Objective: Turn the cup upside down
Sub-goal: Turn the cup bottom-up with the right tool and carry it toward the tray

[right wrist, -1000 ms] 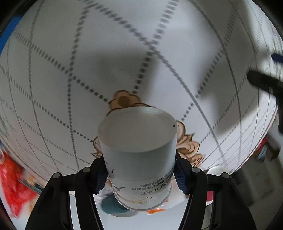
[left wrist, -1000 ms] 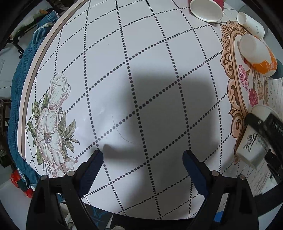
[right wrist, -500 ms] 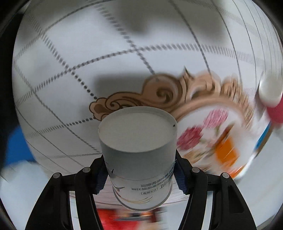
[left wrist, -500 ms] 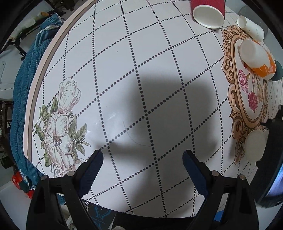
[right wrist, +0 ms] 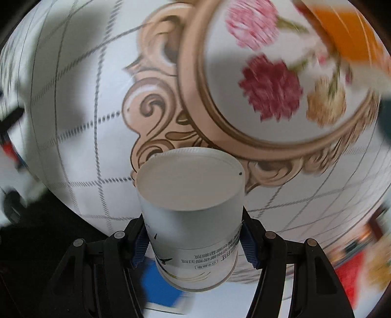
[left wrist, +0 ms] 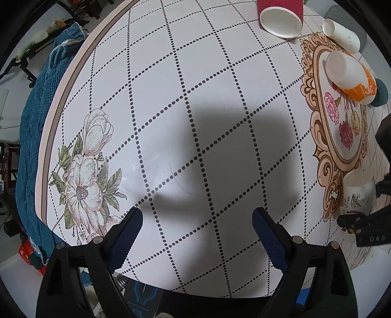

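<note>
My right gripper (right wrist: 194,241) is shut on a white paper cup (right wrist: 190,208) with printed text. Its flat closed base points away from me, over the gold scroll frame printed on the tablecloth. The same cup (left wrist: 358,193) shows at the right edge of the left wrist view, held by the black right gripper (left wrist: 366,220). My left gripper (left wrist: 198,228) is open and empty above the dotted-grid tablecloth.
A red cup (left wrist: 281,17) lies on its side at the far edge. A white and orange cup (left wrist: 349,73) and a small white cup (left wrist: 341,31) lie at the far right. A teal round thing (left wrist: 381,91) is beside them. A blue cloth (left wrist: 34,137) hangs off the table's left edge.
The right gripper has swung round with the cup, from over the plain grid to over the gold frame and roses. The left gripper has barely moved.
</note>
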